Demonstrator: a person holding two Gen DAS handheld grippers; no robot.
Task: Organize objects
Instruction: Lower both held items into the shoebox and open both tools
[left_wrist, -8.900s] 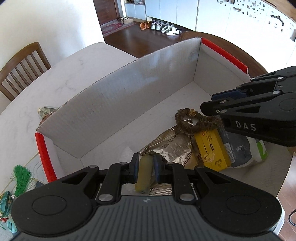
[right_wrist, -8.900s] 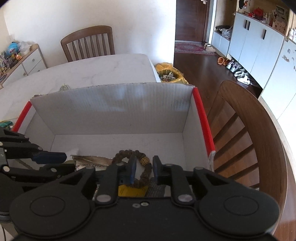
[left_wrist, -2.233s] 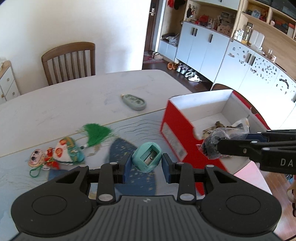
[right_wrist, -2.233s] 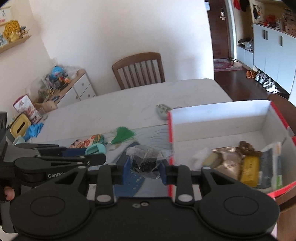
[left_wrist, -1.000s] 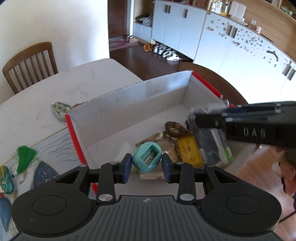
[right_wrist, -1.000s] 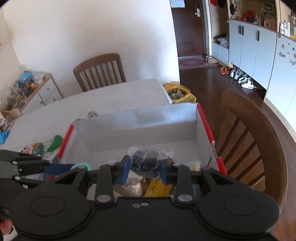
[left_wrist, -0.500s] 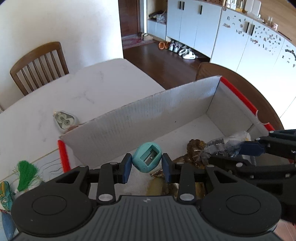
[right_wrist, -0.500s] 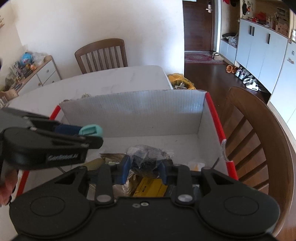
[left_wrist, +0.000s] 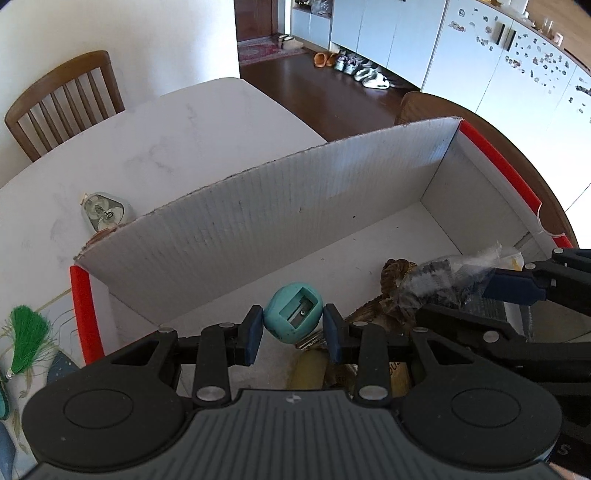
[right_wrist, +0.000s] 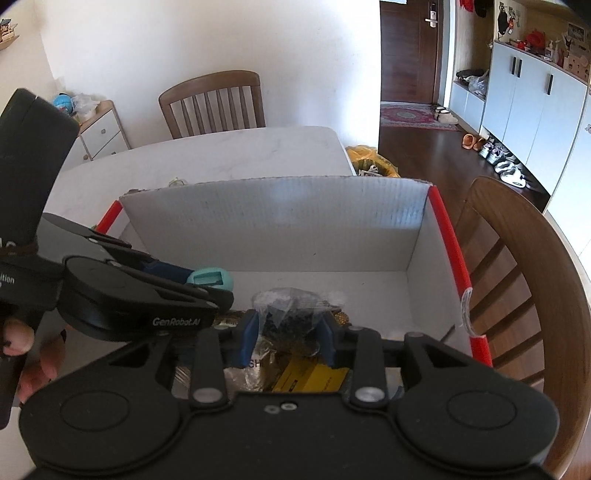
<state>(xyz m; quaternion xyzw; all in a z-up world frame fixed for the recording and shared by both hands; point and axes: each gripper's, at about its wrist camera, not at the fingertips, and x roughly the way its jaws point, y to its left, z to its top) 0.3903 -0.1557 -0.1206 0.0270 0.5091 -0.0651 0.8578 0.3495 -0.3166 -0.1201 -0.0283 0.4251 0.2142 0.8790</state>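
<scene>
My left gripper (left_wrist: 293, 326) is shut on a teal pencil sharpener (left_wrist: 293, 317) and holds it over the near left part of the white cardboard box (left_wrist: 280, 218) with red edges. The sharpener also shows in the right wrist view (right_wrist: 210, 278). My right gripper (right_wrist: 288, 332) is shut on a clear plastic bag of dark items (right_wrist: 291, 310) over the box's contents; the bag shows in the left wrist view (left_wrist: 439, 282) too. A bead bracelet (left_wrist: 393, 273), a yellow packet (right_wrist: 306, 374) and a foil pouch (right_wrist: 255, 363) lie inside the box.
A small grey-green case (left_wrist: 105, 214) lies on the white table (left_wrist: 147, 147) behind the box. A green tassel (left_wrist: 26, 332) lies on a patterned mat at the left. Wooden chairs stand beyond the table (right_wrist: 214, 103) and right of the box (right_wrist: 517, 295).
Both grippers have moved lower and further into the box, each still holding its object. The sharpener and the bag now hang just above the box's contents.
</scene>
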